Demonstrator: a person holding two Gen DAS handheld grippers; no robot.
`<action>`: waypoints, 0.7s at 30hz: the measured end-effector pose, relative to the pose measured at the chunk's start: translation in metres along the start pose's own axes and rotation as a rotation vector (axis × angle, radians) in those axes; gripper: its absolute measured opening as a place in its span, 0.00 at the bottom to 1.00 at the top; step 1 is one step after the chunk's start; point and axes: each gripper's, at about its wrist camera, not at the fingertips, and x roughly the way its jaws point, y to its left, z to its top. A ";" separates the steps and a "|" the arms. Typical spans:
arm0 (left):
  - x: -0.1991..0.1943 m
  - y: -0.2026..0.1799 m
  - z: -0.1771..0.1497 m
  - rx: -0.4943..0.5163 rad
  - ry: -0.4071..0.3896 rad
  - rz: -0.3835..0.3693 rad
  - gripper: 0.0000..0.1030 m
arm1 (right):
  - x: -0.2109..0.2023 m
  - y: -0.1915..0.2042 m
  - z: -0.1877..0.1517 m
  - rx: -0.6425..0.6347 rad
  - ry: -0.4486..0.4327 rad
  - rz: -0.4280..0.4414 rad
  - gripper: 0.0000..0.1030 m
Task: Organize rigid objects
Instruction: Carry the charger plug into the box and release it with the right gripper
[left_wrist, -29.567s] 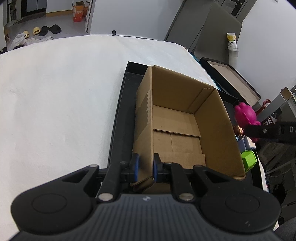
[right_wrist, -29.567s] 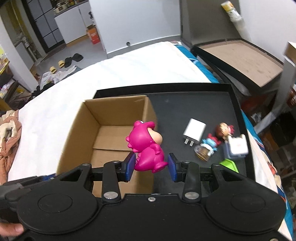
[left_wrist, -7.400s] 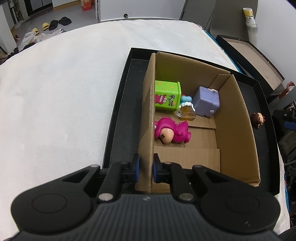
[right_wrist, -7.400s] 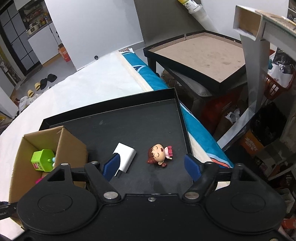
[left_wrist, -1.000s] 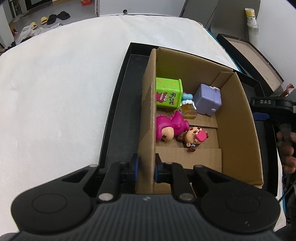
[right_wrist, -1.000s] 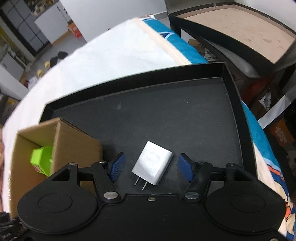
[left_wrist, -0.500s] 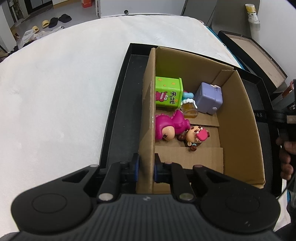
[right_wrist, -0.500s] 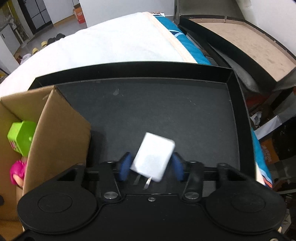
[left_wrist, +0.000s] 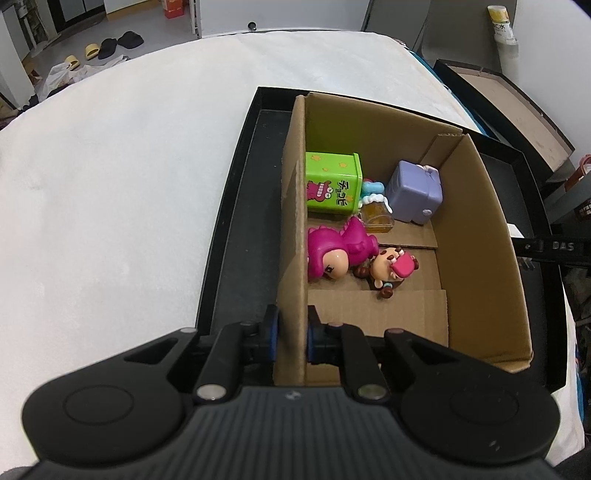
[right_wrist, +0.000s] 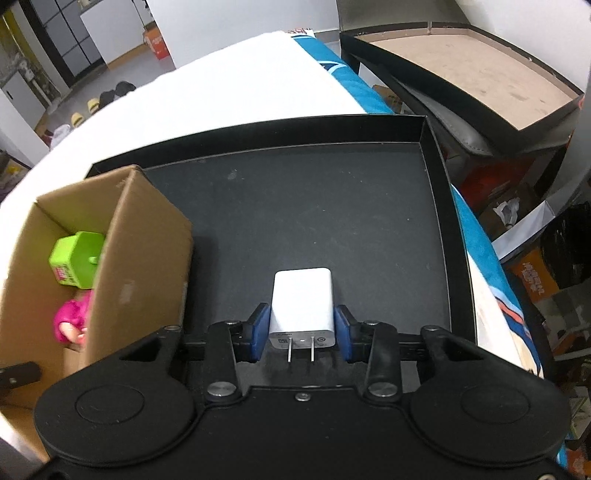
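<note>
My left gripper (left_wrist: 291, 334) is shut on the left wall of the open cardboard box (left_wrist: 476, 236). Inside lie a green toy box (left_wrist: 332, 188), a purple cube toy (left_wrist: 415, 192), a small amber bottle (left_wrist: 376, 216), a pink dinosaur figure (left_wrist: 336, 253) and a small doll (left_wrist: 391, 267). My right gripper (right_wrist: 301, 334) is shut on a white plug charger (right_wrist: 303, 306), prongs toward the camera, held over the black tray (right_wrist: 332, 206) just right of the box (right_wrist: 144, 236).
The black tray (left_wrist: 240, 221) sits on a white-covered table (left_wrist: 110, 184). A second black tray with a brown floor (right_wrist: 469, 66) stands beyond the table's right edge. Boxes and clutter fill the floor to the right.
My right gripper has closed on the white charger and lifted it straight between the pads. The left gripper still holds the box wall; the box contents have not moved.
</note>
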 end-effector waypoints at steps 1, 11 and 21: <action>0.000 0.000 0.000 0.003 -0.001 -0.001 0.13 | -0.003 0.000 -0.001 0.007 0.000 0.010 0.36; 0.000 0.003 -0.002 0.011 -0.006 -0.023 0.13 | -0.040 0.009 -0.002 0.023 -0.022 0.058 0.36; -0.001 0.007 -0.002 0.006 -0.007 -0.047 0.14 | -0.073 0.034 0.011 -0.026 -0.063 0.042 0.36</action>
